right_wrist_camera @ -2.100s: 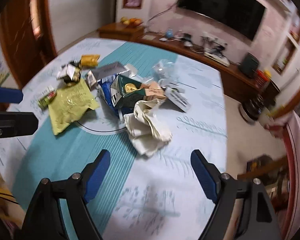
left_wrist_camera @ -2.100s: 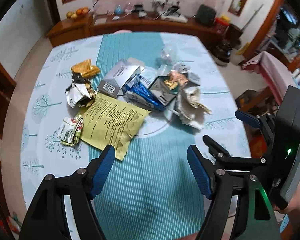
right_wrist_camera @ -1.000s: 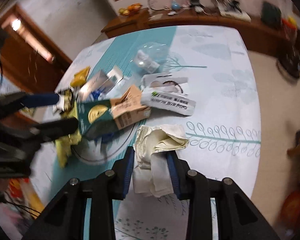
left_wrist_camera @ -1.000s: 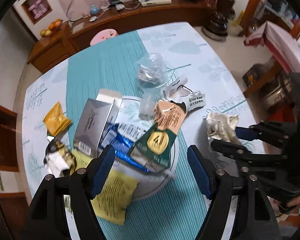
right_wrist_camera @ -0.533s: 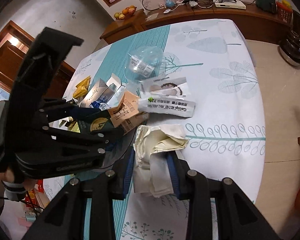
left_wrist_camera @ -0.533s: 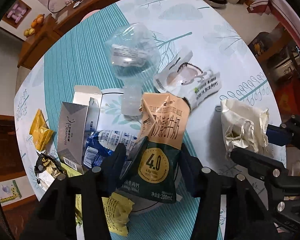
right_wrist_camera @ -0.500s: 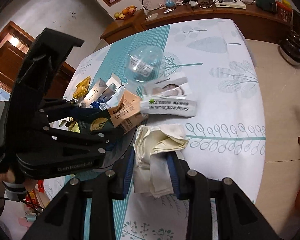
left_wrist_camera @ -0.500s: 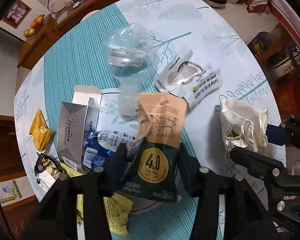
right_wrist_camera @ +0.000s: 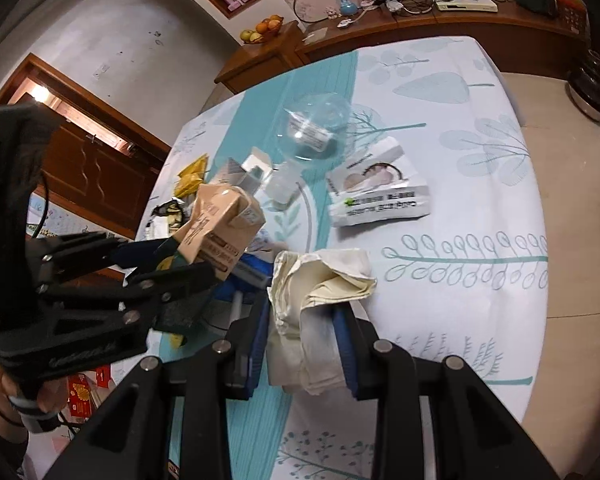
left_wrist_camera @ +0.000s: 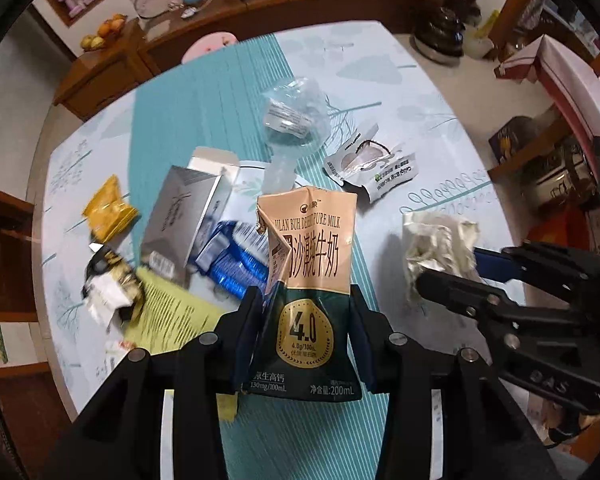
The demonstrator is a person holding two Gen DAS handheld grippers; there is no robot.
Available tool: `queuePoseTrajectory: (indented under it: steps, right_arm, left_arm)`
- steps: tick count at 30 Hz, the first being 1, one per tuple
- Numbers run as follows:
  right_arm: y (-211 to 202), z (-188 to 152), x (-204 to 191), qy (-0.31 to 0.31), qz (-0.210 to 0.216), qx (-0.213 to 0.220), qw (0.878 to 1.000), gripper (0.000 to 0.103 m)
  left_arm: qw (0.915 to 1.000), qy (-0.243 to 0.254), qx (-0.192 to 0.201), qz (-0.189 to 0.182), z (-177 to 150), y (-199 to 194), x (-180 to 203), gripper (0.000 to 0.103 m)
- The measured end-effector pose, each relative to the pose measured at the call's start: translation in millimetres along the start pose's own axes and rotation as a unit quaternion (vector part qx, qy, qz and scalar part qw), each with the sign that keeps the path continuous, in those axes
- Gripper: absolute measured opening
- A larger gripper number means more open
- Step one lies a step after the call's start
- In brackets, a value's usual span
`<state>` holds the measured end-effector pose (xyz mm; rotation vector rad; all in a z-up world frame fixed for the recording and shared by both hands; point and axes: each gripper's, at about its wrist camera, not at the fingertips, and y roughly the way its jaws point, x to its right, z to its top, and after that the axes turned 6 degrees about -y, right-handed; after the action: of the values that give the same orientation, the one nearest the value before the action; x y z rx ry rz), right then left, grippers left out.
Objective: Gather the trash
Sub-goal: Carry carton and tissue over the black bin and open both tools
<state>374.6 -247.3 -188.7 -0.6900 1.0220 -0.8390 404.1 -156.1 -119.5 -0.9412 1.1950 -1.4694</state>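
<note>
A green and tan milk carton (left_wrist_camera: 312,248) stands upright between the jaws of my left gripper (left_wrist_camera: 304,298), lifted clear of the trash pile; the jaws are closing and the pads press its dented sides. From the right wrist the same carton (right_wrist_camera: 220,224) shows at the left, held in the left gripper (right_wrist_camera: 172,258). My right gripper (right_wrist_camera: 300,312) is shut on a crumpled cream napkin (right_wrist_camera: 320,276), just above the tablecloth. In the left wrist view the napkin (left_wrist_camera: 436,236) sits in the right gripper (left_wrist_camera: 448,268) at the right.
On the round table (left_wrist_camera: 440,112) lie a clear plastic cup (left_wrist_camera: 292,116), white snack wrappers (left_wrist_camera: 370,168), a silver box (left_wrist_camera: 180,216), a blue packet (left_wrist_camera: 236,268), a yellow bag (left_wrist_camera: 172,312), an orange wrapper (left_wrist_camera: 110,208) and crumpled foil (left_wrist_camera: 108,288). A wooden sideboard (left_wrist_camera: 112,64) stands behind.
My left gripper came down over the pile, closed on the milk carton and raised it off the table. The right gripper has kept its hold on the napkin throughout.
</note>
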Motion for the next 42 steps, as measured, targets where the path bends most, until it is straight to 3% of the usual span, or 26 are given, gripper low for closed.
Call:
queuePoseTrajectory:
  steps: [11,22,42]
  right_arm:
    - [-19,-17,-52,-0.034,0.014,0.005,0.999,0.032]
    - [-37,-60,-120,-0.059,0.008,0.009,0.998,0.032]
    - [-72,-214,-276,-0.030,-0.041,0.069,0.996,0.032]
  left_arm:
    - [0.9984,-0.037,0.041,0.004,-65,-60,-19,0.040]
    - [0.9942,-0.072,0.079,-0.013,-145,-106,-61,0.040]
    - [0.9895,-0.033,0.129,-0.055,-351,-171,-134,0.040]
